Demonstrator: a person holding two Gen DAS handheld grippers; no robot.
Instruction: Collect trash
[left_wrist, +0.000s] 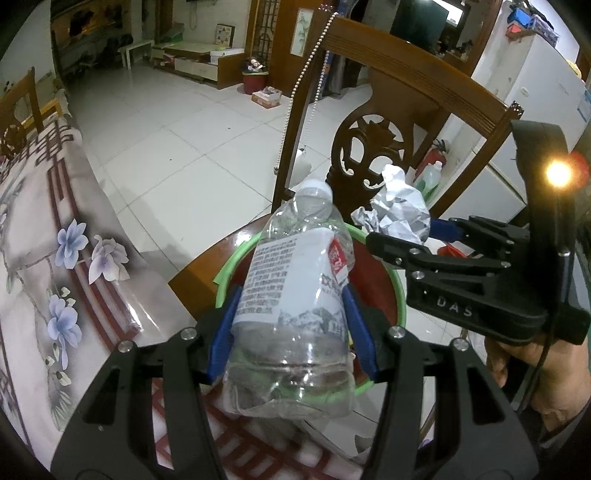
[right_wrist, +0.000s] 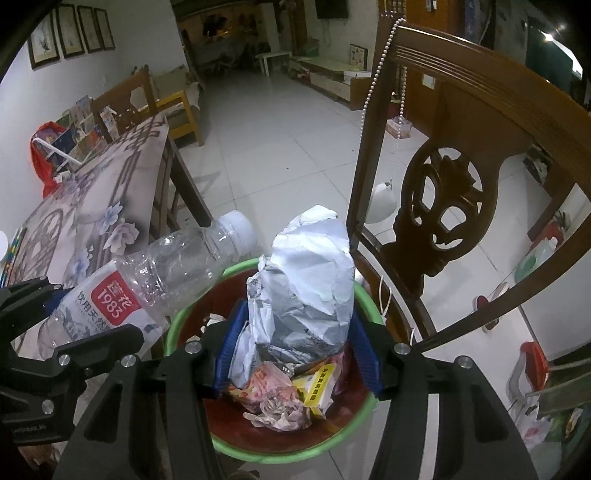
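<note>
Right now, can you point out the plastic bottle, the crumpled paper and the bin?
plastic water bottle (left_wrist: 291, 295), left wrist view, on its label.
crumpled paper ball (right_wrist: 310, 280), right wrist view, on its middle.
green-rimmed trash bin (right_wrist: 273, 456), right wrist view, on its near rim.

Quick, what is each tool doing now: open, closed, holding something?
Left tool: closed on the empty plastic water bottle, over the trash bin.
Right tool: closed on the crumpled paper, over the bin.

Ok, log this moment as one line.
left gripper: holds plastic bottle | right gripper: holds crumpled paper | both above trash bin
</note>
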